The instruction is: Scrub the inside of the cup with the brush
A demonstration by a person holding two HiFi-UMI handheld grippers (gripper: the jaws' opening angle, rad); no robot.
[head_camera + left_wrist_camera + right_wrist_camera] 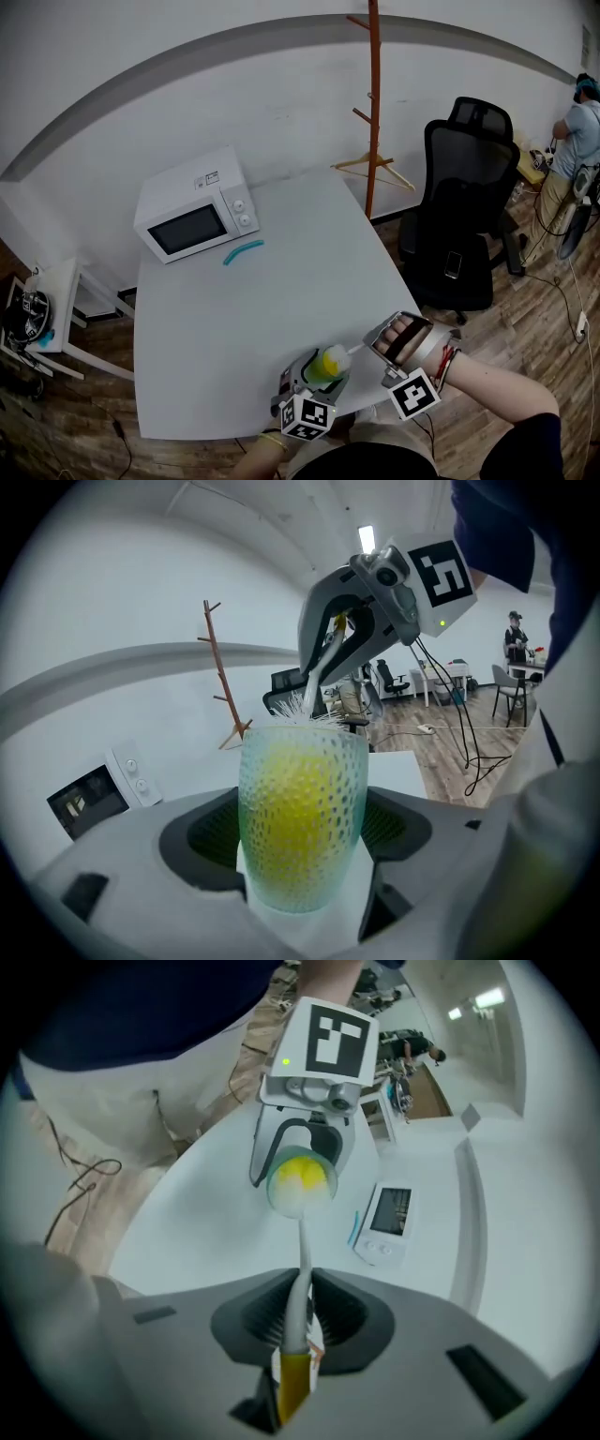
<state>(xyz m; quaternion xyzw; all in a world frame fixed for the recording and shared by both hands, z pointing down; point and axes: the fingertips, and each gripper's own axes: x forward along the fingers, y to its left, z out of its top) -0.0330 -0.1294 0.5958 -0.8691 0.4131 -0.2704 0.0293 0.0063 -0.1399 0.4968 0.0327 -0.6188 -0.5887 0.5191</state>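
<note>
White surface (234,309) carrying one microwave (195,217), left claw (317,373) gripping the one cup (302,817), right claw (298,1321) clamping the one brush (302,1251) — bristles (292,708) poking over the rim, showing only in the left gripper view.

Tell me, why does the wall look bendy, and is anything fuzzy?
Head view: the wide lens bows the wall into an arc. Left gripper view: the cup is sharp, with dark corners round the picture. Right gripper view: the brush handle close to the lens is soft.
</note>
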